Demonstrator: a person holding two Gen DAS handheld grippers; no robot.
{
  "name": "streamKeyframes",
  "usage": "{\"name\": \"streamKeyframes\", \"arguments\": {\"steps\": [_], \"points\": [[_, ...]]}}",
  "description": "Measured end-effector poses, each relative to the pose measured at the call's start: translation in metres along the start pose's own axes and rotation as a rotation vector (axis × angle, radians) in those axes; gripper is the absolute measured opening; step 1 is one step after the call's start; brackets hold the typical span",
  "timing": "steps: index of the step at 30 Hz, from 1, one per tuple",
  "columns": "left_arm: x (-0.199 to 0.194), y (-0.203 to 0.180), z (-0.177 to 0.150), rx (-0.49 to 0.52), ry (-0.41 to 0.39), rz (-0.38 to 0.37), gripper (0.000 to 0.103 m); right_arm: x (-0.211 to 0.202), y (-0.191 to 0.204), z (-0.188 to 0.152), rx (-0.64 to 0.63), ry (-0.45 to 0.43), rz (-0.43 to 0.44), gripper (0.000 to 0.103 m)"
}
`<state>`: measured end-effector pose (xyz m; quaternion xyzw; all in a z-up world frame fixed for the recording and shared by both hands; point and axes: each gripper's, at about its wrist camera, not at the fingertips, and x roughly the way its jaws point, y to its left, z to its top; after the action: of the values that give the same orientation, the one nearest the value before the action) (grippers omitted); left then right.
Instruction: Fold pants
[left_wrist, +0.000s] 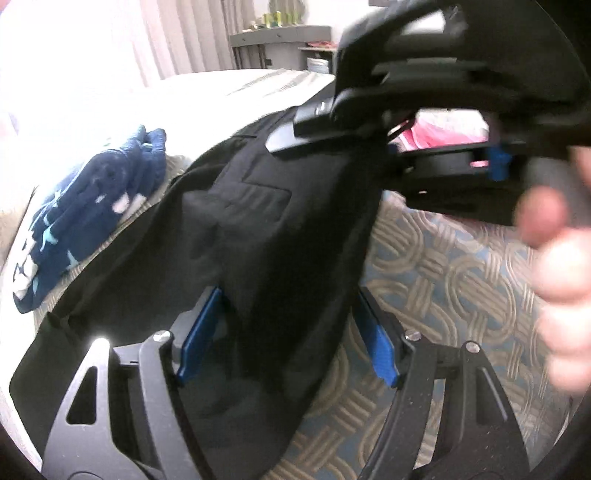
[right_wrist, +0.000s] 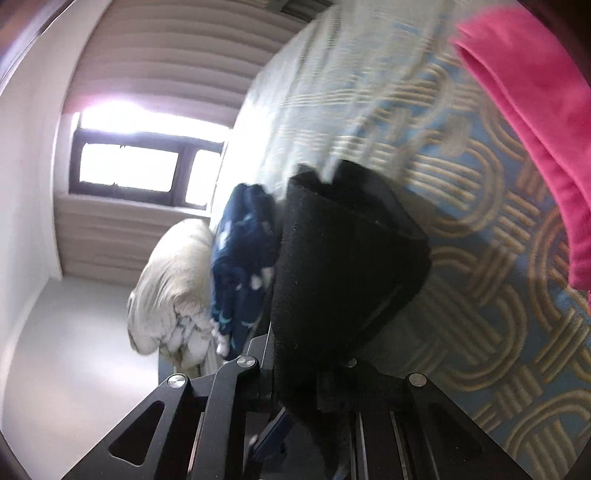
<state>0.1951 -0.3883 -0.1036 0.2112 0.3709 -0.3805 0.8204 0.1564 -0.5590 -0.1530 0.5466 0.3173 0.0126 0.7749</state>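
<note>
The black pants (left_wrist: 258, 229) hang in the air over the bed. In the left wrist view my left gripper (left_wrist: 288, 332) has its blue pads (left_wrist: 201, 332) apart on either side of a hanging fold of the pants. My right gripper (left_wrist: 314, 129) shows at the upper right of that view, shut on the top edge of the pants, with a hand on its handle. In the right wrist view the black pants (right_wrist: 343, 258) bunch between my right gripper's (right_wrist: 306, 406) fingers and hide the fingertips.
The bed has a blue cover with tan woven loops (left_wrist: 461, 295). A dark blue patterned garment (left_wrist: 92, 214) lies at the left of the bed, also in the right wrist view (right_wrist: 243, 258), beside a white bundle (right_wrist: 173, 288). Pink cloth (right_wrist: 535, 129) lies at the right.
</note>
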Motion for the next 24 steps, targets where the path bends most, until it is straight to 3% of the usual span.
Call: {"name": "streamKeyframes", "arguments": {"steps": [2,4,6,9,18,24], "points": [[0.002,0.009,0.000,-0.071,-0.028,-0.015,0.052,-0.001,0.021,-0.003,-0.067,0.006,-0.008,0.012],[-0.002,0.031,0.001,-0.193,-0.046,-0.049,0.024,-0.001,0.041,-0.010,-0.142,0.013,-0.027,0.012],[-0.011,0.058,-0.001,-0.321,-0.083,-0.121,0.013,0.002,0.060,-0.016,-0.201,0.026,-0.040,0.012],[-0.029,0.083,-0.006,-0.404,-0.139,-0.175,0.011,0.011,0.089,-0.025,-0.282,0.030,-0.045,0.012],[-0.109,0.154,-0.049,-0.625,-0.328,-0.209,0.010,0.044,0.198,-0.084,-0.533,0.062,-0.043,0.013],[-0.149,0.209,-0.122,-0.804,-0.421,-0.190,0.011,0.103,0.255,-0.152,-0.686,0.188,-0.031,0.013]]}}
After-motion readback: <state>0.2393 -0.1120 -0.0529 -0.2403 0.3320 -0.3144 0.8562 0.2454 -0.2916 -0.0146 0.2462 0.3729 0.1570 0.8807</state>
